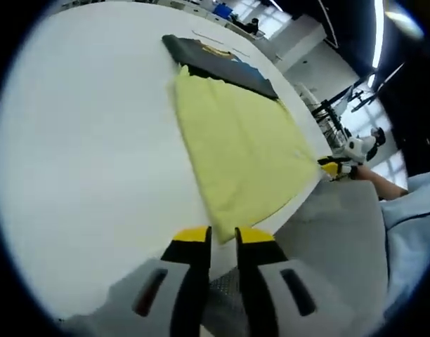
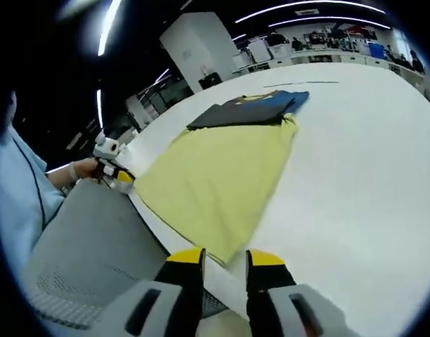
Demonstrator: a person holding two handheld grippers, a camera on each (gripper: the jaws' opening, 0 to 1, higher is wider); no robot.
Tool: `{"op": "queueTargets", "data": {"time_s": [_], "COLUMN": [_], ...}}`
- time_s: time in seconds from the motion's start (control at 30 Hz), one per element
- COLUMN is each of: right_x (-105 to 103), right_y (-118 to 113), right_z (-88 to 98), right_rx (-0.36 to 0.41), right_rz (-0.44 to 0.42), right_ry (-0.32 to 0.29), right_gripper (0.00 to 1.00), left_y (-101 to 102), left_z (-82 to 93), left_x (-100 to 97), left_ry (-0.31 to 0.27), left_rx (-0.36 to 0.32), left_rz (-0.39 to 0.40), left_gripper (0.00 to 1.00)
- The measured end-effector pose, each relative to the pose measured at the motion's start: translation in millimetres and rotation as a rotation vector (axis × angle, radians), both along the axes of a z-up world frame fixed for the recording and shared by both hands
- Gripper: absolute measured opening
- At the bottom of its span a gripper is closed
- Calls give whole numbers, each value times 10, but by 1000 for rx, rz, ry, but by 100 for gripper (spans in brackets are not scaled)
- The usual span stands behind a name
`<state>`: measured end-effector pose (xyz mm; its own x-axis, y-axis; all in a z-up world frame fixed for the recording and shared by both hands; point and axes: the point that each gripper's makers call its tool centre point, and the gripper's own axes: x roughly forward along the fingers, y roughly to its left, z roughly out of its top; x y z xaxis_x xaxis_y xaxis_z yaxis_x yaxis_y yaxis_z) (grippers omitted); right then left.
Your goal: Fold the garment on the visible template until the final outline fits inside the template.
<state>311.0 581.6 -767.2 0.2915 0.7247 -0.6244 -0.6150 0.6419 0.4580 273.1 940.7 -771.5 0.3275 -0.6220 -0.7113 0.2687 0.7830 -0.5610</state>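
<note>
A yellow garment (image 1: 243, 151) lies spread flat on a white table (image 1: 88, 161), running from the upper centre of the left gripper view down to the table's near edge at lower centre. Its far end touches a dark folded cloth (image 1: 218, 63) with a blue patch, at the top of that view. The left gripper (image 1: 223, 237) rises from the bottom of the frame, yellow tips just short of the garment's near corner; the jaws stand slightly apart with nothing between them.

In the right gripper view, the garment (image 2: 215, 179) crosses the middle of the frame, the dark cloth (image 2: 246, 109) beyond it at upper centre. The right gripper (image 2: 225, 256) sits at the bottom, its tips at the garment's near corner by the table (image 2: 355, 182) edge, jaws parted and empty.

Each view catches the other gripper at the garment's opposite near corner: at the right edge of the left gripper view, the right gripper (image 1: 336, 167); at the left of the right gripper view, the left gripper (image 2: 120, 179). A grey chair back (image 2: 81, 246) fills the lower left, beside a light blue sleeve (image 2: 18, 189).
</note>
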Motion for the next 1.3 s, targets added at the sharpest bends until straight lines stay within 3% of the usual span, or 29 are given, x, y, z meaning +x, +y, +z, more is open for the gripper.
{"op": "queueTargets", "data": {"time_s": [0.17, 0.33, 0.6, 0.8, 0.9, 1.03, 1.1, 1.3], "right_x": [4, 6, -12, -139, -217, -342, -400, -527], "right_y": [25, 11, -5, -38, -47, -47, -40, 40], "right_z": [-55, -14, 232, 300, 367, 457, 499, 636], "right_rx": [-1, 2, 103, 120, 138, 169, 170, 176], "right_rz": [-12, -18, -64, -74, -87, -101, -100, -86], "right_ry": [40, 76, 119, 149, 160, 187, 200, 213], "right_gripper": [0, 0, 0, 0, 0, 0, 0, 0], "left_y": [1, -23, -70, -147, -161, -129, -128, -127], "left_z": [-36, 40, 292, 431, 564, 612, 685, 722], "left_x": [10, 1, -21, -181, -261, -384, -403, -539], "left_ry": [6, -11, -45, -23, -16, 2, 19, 34], "left_rx": [-27, -49, -114, -146, -186, -189, -233, -228], "left_rz": [35, 30, 7, -17, 16, 30, 90, 76], "left_gripper": [1, 0, 0, 0, 0, 0, 0, 0]}}
